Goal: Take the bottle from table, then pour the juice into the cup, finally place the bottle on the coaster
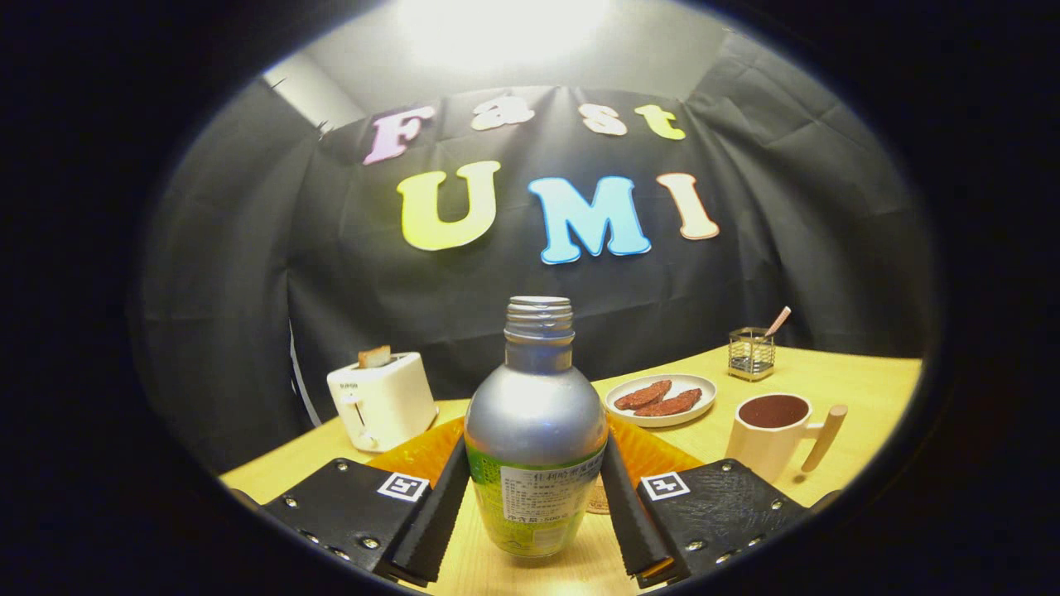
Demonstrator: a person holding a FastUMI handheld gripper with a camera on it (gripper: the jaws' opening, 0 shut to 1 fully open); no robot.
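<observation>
Bottle (pixel 537 430) stands upright between the two fingers (pixel 443 505), both pressed against its lower sides; gripper (pixel 537 517) closed on it. Bottle: silver shoulder, green labelled lower body, uncapped threaded neck. Its base sits on or just above the desk (pixel 828 381); cannot tell which. Orange coaster (pixel 422 451) just behind the bottle. Cup (pixel 774 434) with wooden handle, dark inside, off to the right, beyond the fingers.

Hidden behind the bottle

The bottle (pixel 535 430) covered the middle of the orange mat (pixel 654 455); whether both fingers (pixel 443 505) pressed it could not be told.
</observation>
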